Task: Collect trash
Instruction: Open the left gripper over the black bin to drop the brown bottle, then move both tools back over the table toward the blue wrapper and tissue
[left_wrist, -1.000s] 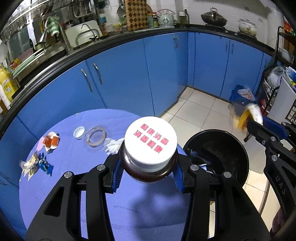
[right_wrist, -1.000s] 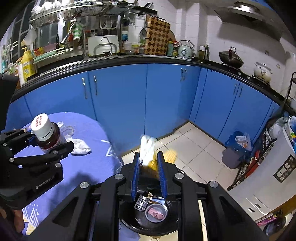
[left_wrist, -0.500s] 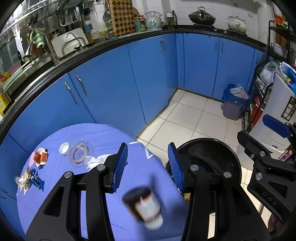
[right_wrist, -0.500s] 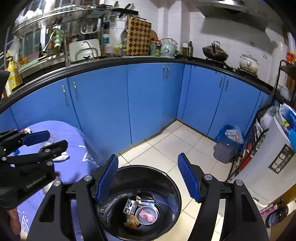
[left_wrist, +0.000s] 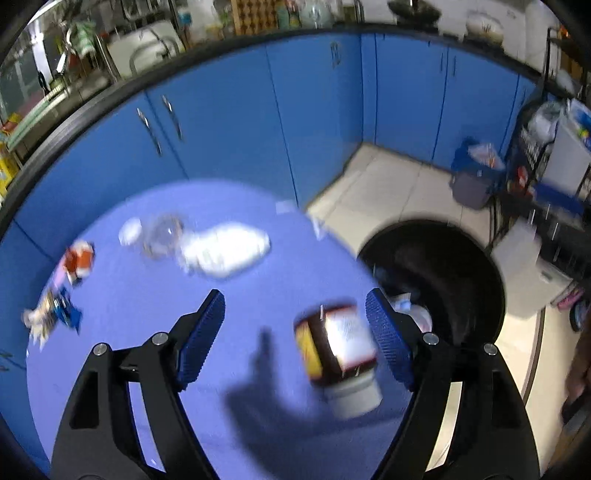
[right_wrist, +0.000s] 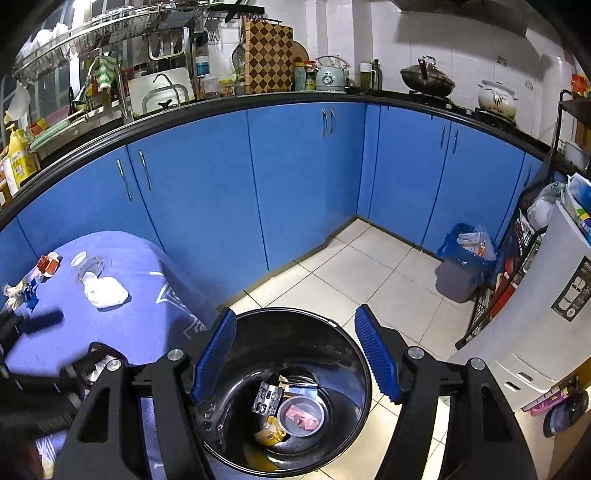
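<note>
My left gripper (left_wrist: 295, 332) is open and empty above the blue table (left_wrist: 147, 295). A brown bottle with a white cap (left_wrist: 340, 354) lies blurred on its side on the table near its right edge, below the jaws. My right gripper (right_wrist: 295, 354) is open and empty above the black trash bin (right_wrist: 332, 343). Inside the bin lie a blister pack (right_wrist: 267, 397), a round lid (right_wrist: 300, 415) and a yellow wrapper (right_wrist: 269, 435). On the table lie a white tissue (right_wrist: 105, 291), a clear lid (left_wrist: 162, 232), a small white cap (right_wrist: 78, 258), an orange-red packet (right_wrist: 48, 264) and blue wrappers (left_wrist: 55, 314).
Blue kitchen cabinets (right_wrist: 295, 177) run behind the table under a black counter. A small grey bin with a blue bag (right_wrist: 463, 262) stands on the tiled floor at the right. A white appliance (right_wrist: 546, 306) and a wire rack (right_wrist: 517, 258) stand at the far right.
My left gripper opened and let go of the brown bottle, which dropped onto the table. My right gripper opened and its white-and-yellow trash fell into the bin.
</note>
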